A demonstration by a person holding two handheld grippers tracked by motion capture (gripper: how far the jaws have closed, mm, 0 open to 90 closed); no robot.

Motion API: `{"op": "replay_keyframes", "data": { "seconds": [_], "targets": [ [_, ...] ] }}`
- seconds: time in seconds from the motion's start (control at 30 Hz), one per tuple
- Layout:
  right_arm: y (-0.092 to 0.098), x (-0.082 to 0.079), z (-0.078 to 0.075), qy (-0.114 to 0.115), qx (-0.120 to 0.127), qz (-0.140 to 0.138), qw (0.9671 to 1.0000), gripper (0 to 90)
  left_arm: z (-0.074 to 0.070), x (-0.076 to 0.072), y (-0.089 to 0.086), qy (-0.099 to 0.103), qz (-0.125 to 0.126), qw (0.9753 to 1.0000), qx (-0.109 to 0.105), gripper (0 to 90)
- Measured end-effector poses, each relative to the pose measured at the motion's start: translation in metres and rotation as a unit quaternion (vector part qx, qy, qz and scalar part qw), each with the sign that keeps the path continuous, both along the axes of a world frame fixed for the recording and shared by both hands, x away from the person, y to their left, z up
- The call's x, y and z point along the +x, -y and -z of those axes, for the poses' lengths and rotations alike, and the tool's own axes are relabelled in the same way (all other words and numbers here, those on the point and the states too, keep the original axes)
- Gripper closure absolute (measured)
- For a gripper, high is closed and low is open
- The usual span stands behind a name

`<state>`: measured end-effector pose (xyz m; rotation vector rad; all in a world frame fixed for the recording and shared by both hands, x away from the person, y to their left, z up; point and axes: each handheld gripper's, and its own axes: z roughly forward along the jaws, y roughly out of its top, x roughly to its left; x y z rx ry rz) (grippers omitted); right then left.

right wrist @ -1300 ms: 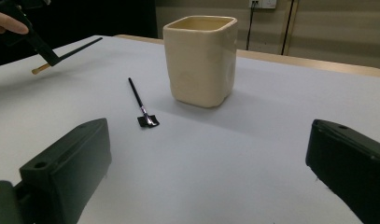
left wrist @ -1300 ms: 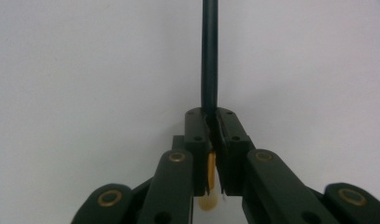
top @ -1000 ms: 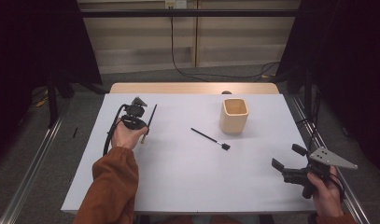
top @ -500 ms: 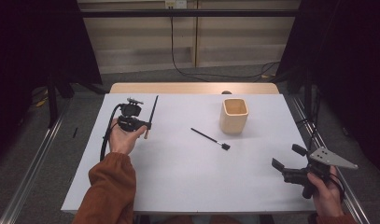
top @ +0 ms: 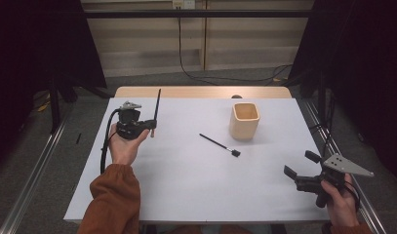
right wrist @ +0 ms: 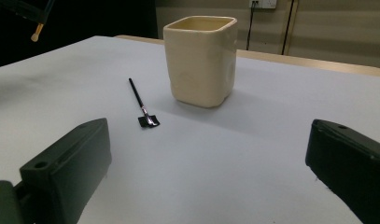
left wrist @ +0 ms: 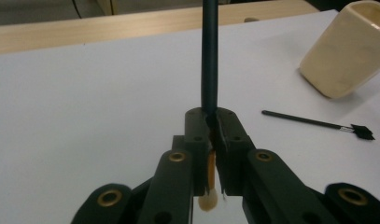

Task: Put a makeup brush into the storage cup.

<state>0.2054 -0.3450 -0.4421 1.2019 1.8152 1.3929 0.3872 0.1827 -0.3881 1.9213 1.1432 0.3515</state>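
My left gripper (top: 151, 126) is lifted above the table's left side, shut on a dark-handled brush (top: 156, 108) that stands nearly upright. In the left gripper view the brush handle (left wrist: 209, 60) rises from the closed jaws and its pale tip (left wrist: 207, 200) hangs below them. A second black brush (top: 219, 145) lies flat on the white table (top: 186, 185), just left of a cream square cup (top: 245, 120). My right gripper (top: 299, 164) hovers open at the front right, with the cup (right wrist: 200, 60) and the flat brush (right wrist: 142, 105) ahead of it.
The wooden table edge (top: 201, 92) runs along the back. Cables (top: 225, 78) trail over the floor behind the table, and metal rails (top: 35, 170) flank it on both sides.
My left hand has raised the gripper and tilted the brush from lying low to nearly upright. The right gripper has stayed in place.
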Motion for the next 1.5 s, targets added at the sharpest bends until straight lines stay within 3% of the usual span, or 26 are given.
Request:
{"op": "replay_keyframes", "data": {
  "seconds": [0.13,0.27,0.33,0.4,0.63,0.9,1.23,1.4,1.5],
  "targets": [
    [0.000,0.000,0.000,0.001,0.000,-0.001,1.0000,0.0,-0.003,-0.005,0.001,0.033,0.016,0.9993,-0.005,84.6],
    [0.000,0.000,0.000,0.001,0.001,-0.001,1.0000,0.0,-0.003,-0.008,-0.002,0.060,0.023,0.9975,-0.028,84.6],
    [0.000,0.000,0.000,0.001,0.001,-0.001,1.0000,0.0,-0.003,-0.009,-0.002,0.063,0.023,0.9971,-0.036,84.6],
    [0.000,0.000,0.000,0.001,0.001,-0.001,1.0000,0.0,-0.004,-0.011,-0.006,0.075,0.015,0.9955,-0.057,84.6],
    [0.001,0.000,0.000,0.001,0.000,-0.001,1.0000,0.0,-0.008,-0.015,-0.015,0.102,0.011,0.9916,-0.079,84.5],
    [0.001,0.000,0.000,0.000,0.001,0.000,1.0000,0.0,-0.009,-0.020,-0.014,0.121,0.021,0.9890,-0.083,84.5],
    [0.001,0.000,0.000,0.002,0.001,-0.001,1.0000,0.0,-0.014,-0.031,0.000,0.133,0.056,0.9861,-0.082,84.5],
    [0.001,-0.001,-0.001,0.005,0.002,-0.002,1.0000,0.0,-0.017,-0.036,0.004,0.135,0.062,0.9838,-0.101,84.5],
    [0.002,-0.001,-0.001,0.005,0.002,-0.003,1.0000,0.0,-0.021,-0.041,0.010,0.147,0.067,0.9829,-0.088,84.5]
  ]
}}
